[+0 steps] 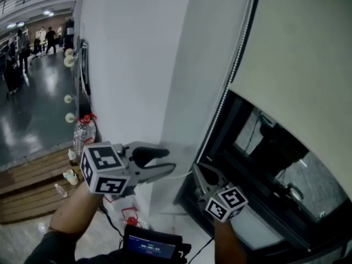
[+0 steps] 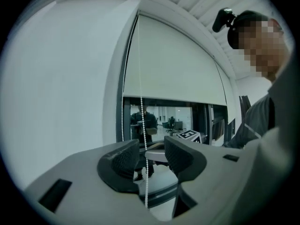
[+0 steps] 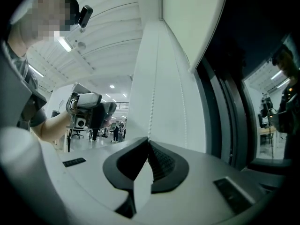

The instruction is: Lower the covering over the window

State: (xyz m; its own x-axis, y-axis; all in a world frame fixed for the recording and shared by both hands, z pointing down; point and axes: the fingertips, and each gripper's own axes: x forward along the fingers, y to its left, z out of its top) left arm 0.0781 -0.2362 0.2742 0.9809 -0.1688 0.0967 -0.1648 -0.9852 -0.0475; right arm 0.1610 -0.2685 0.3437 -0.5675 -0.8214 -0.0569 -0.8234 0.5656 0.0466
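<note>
A cream roller blind hangs partly down over a dark window. Its white bead chain runs down the frame's left side beside a white pillar. My right gripper points up at the chain's lower end. In the right gripper view my right gripper is shut on the bead chain. My left gripper sits just left of it. In the left gripper view my left gripper stands open, and a strand of the chain hangs between its pads without touching them.
A water bottle stands by the pillar's foot. Below the grippers sits a dark device with a lit screen. Wooden steps lie at the lower left, with people far off in the hall.
</note>
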